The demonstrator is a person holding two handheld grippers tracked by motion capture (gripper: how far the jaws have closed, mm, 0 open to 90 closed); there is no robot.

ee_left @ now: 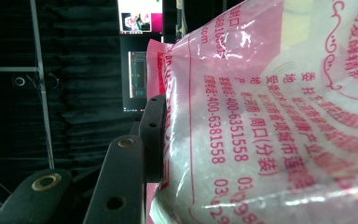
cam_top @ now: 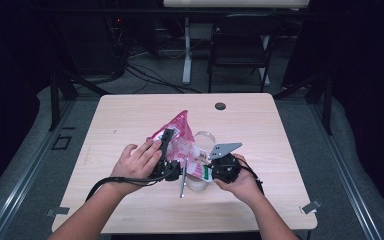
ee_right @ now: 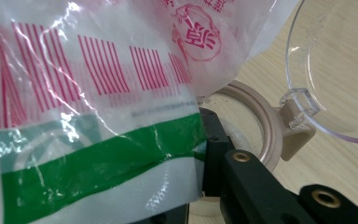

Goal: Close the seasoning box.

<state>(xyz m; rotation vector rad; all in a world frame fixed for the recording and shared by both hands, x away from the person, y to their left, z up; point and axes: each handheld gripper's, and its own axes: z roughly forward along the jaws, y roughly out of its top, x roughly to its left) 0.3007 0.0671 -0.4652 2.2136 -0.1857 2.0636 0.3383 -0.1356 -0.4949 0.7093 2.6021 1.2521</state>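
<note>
A pink and clear plastic bag (cam_top: 179, 131) of white grains, with red print and a green band, hangs tilted over the table's middle. My left gripper (cam_top: 172, 141) is shut on the bag's side; its black finger (ee_left: 152, 136) presses into the film of the bag (ee_left: 279, 116). From the right, my right gripper (cam_top: 204, 171) is shut on the bag's lower end (ee_right: 88, 140), and one black finger (ee_right: 214, 156) shows beside the green band. Below the bag stands a round beige-rimmed jar (ee_right: 265, 135) with its clear hinged lid (ee_right: 340, 70) swung open. Whether grains are falling I cannot tell.
The light wooden table (cam_top: 130, 115) has a dark cable hole (cam_top: 220, 106) near its far edge. The jar's clear lid (cam_top: 206, 138) lies open just right of the bag. A black folding chair (cam_top: 240, 45) and cables stand on the floor behind the table.
</note>
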